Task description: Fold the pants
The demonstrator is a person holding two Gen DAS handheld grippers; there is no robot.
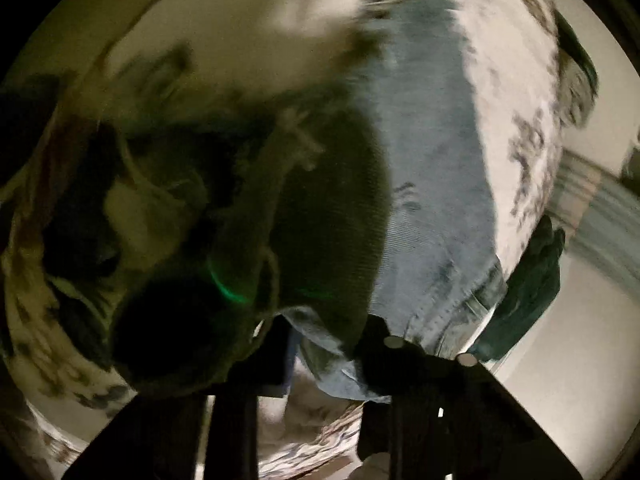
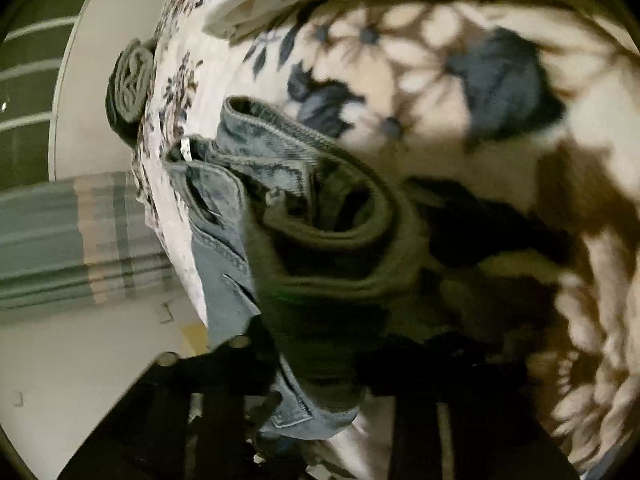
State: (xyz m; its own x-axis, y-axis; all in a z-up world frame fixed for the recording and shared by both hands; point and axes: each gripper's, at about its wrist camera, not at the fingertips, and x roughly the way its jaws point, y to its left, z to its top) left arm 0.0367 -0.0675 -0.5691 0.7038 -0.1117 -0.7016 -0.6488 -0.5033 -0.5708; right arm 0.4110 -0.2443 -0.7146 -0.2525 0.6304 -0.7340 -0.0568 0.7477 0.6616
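Gripper states were hard to read in both views; the left gripper (image 1: 328, 360) sat low against the cloth with denim bunched between its dark fingers, so it seemed to be pinching the jeans (image 1: 432, 168), though blur left that a judgement; the right gripper (image 2: 320, 368) likewise pressed into the layered fabric, and whether it was clamped or merely resting there could not be told. The jeans lay on the bed, over the floral bedspread (image 2: 400, 64), stretched away from the left gripper and gathered at the waistband (image 2: 256, 128) ahead of the right one. A dark green garment (image 2: 332, 264) lay rolled on top of the jeans, touching them and covering much of the near side; it probably had to come off, or be held aside, before a clean fold. A second rolled dark cloth (image 2: 130, 84) sat at the bedspread's edge, beyond the jeans. Both grippers kept close to the denim's near edge, likely to lift it together.
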